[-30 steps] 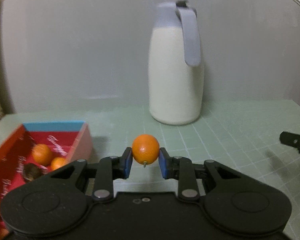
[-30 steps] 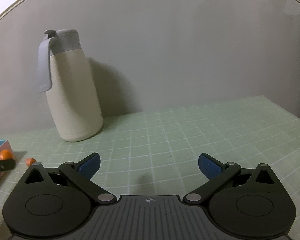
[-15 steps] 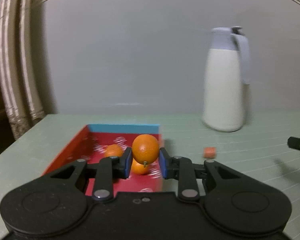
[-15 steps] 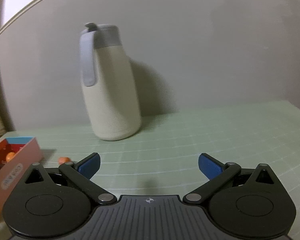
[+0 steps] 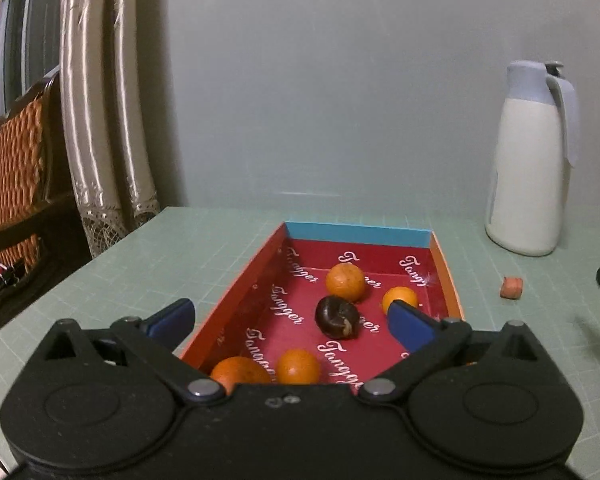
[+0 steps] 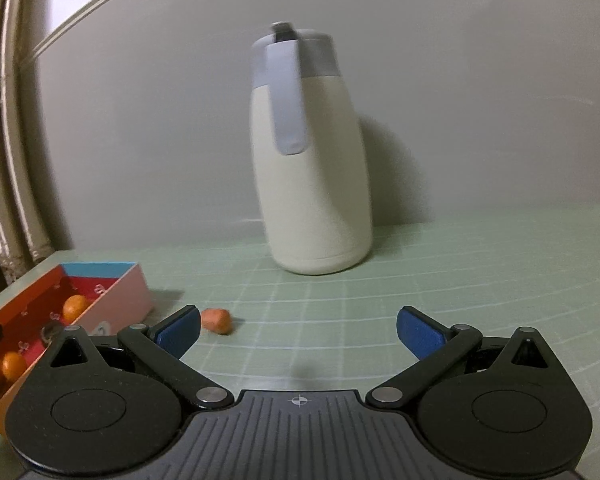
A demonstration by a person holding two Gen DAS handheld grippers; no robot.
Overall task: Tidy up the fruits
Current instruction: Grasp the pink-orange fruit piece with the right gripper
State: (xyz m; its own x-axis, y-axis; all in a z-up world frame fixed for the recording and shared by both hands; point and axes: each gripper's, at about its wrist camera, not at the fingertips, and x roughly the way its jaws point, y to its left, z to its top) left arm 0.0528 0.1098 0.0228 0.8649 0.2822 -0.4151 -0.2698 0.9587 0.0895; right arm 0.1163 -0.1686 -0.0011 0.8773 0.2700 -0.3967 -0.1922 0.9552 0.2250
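Fruits (image 5: 345, 282) in the box (image 5: 240, 300) on the mat (image 5: 172, 264); jug (image 5: 528, 168) right, behind.

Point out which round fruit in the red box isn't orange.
The dark brown, glossy round fruit in the middle of the red cardboard box; the four small orange fruits around it are all bright orange.

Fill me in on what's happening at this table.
A person with a gripper in each hand is sorting fruit into a red box. The left gripper hangs over the box; its jaws have just been opening and nothing is between them. Four oranges and a dark fruit lie inside. The right gripper is open and empty, near a small orange piece on the mat, with a jug behind.
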